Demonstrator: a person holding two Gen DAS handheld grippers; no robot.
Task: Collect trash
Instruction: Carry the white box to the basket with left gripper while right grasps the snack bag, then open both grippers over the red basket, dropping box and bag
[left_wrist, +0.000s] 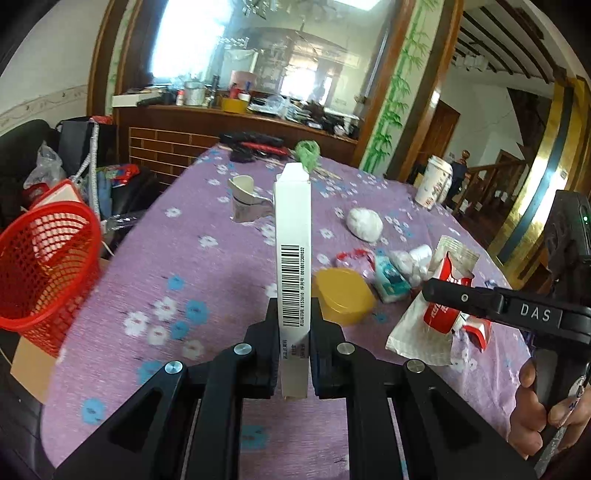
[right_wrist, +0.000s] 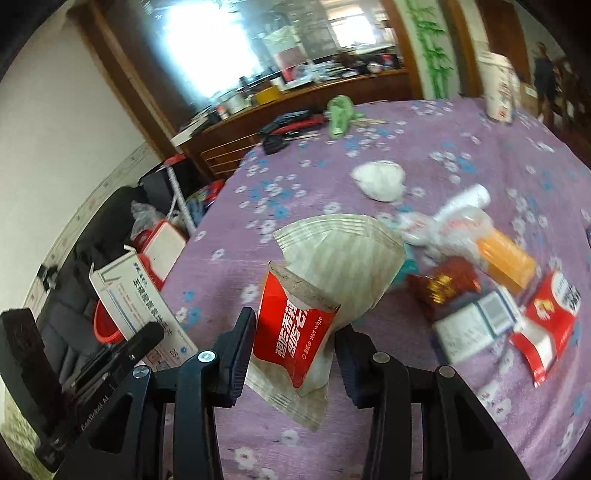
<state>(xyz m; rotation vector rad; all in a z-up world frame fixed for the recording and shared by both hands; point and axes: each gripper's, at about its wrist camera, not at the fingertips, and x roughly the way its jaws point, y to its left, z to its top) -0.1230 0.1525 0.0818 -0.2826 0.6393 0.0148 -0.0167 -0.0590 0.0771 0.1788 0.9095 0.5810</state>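
My left gripper (left_wrist: 293, 314) is shut on a slim white box with a barcode (left_wrist: 293, 229), held upright above the purple flowered tablecloth (left_wrist: 184, 258). A red mesh basket (left_wrist: 44, 266) stands off the table's left edge. My right gripper (right_wrist: 293, 339) is shut on a red wet-wipe packet (right_wrist: 291, 332), with a pale striped wrapper (right_wrist: 343, 251) behind it, both lifted off the cloth. The left wrist view shows the right gripper (left_wrist: 439, 295) at the right with that packet (left_wrist: 443, 314). In the right wrist view the white box (right_wrist: 136, 295) appears at the lower left, in front of the basket (right_wrist: 105, 328).
On the cloth lie a yellow lid (left_wrist: 343, 299), a white crumpled ball (left_wrist: 364, 223), a tissue pack (left_wrist: 389, 277), a torn cup (left_wrist: 245, 199), a green bag (left_wrist: 308, 153) and a tall paper cup (left_wrist: 434, 182). An orange box (right_wrist: 506, 262) and red packets (right_wrist: 550, 317) lie right.
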